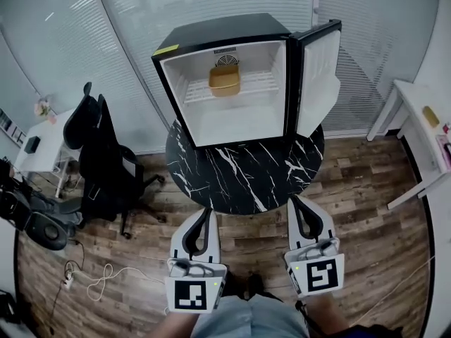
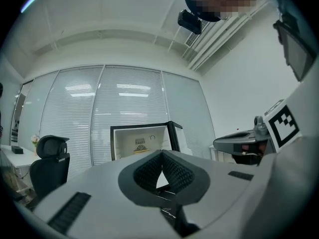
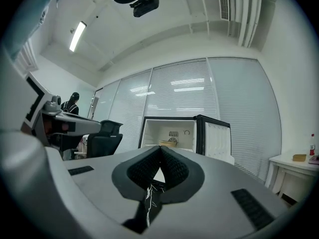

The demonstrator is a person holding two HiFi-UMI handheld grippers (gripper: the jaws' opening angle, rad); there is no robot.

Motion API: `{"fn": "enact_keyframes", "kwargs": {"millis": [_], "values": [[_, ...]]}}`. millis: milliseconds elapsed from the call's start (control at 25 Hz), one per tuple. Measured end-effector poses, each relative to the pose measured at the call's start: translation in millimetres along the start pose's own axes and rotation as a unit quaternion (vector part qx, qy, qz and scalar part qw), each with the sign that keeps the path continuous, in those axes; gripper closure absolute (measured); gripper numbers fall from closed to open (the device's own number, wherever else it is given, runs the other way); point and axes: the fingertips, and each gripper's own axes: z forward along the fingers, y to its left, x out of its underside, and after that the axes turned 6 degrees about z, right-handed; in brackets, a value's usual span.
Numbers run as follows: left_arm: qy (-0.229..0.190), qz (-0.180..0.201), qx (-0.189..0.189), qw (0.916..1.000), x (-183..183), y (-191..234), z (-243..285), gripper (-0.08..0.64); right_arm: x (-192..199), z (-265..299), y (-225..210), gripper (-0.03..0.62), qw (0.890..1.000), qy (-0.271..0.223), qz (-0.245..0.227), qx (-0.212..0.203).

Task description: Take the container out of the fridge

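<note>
A small black fridge (image 1: 224, 32) stands on a round black marble table (image 1: 246, 174), its door (image 1: 318, 76) swung open to the right. Inside, a tan container (image 1: 225, 80) sits on the wire shelf. It also shows far off in the left gripper view as the container (image 2: 140, 147) and in the right gripper view as the container (image 3: 168, 143). My left gripper (image 1: 199, 226) and right gripper (image 1: 304, 213) hover side by side before the table's near edge, well short of the fridge. Both are shut with nothing between the jaws.
A black office chair (image 1: 102, 157) stands left of the table. A white desk (image 1: 423, 136) with small items is at the right, another white desk (image 1: 42, 143) at far left. Cables lie on the wooden floor (image 1: 91, 277). Glass walls with blinds stand behind the fridge.
</note>
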Motion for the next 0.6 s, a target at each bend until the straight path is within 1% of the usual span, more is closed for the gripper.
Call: {"fn": "enact_keyframes", "kwargs": {"millis": [280, 360, 480, 600], "values": [[0.004, -0.006, -0.009, 0.9999, 16, 22, 38, 0.546, 13, 45, -13, 0.578, 1.0, 0.009, 0.004, -0.003], [-0.009, -0.006, -0.007, 0.9999, 18, 33, 56, 0.546, 17, 63, -16, 0.578, 1.0, 0.013, 0.002, -0.003], [0.003, -0.018, -0.011, 0.9998, 32, 54, 86, 0.546, 21, 96, -20, 0.578, 1.0, 0.021, -0.001, -0.002], [0.004, -0.021, -0.009, 0.9997, 36, 72, 116, 0.546, 18, 128, -22, 0.578, 1.0, 0.025, -0.007, -0.011]]}}
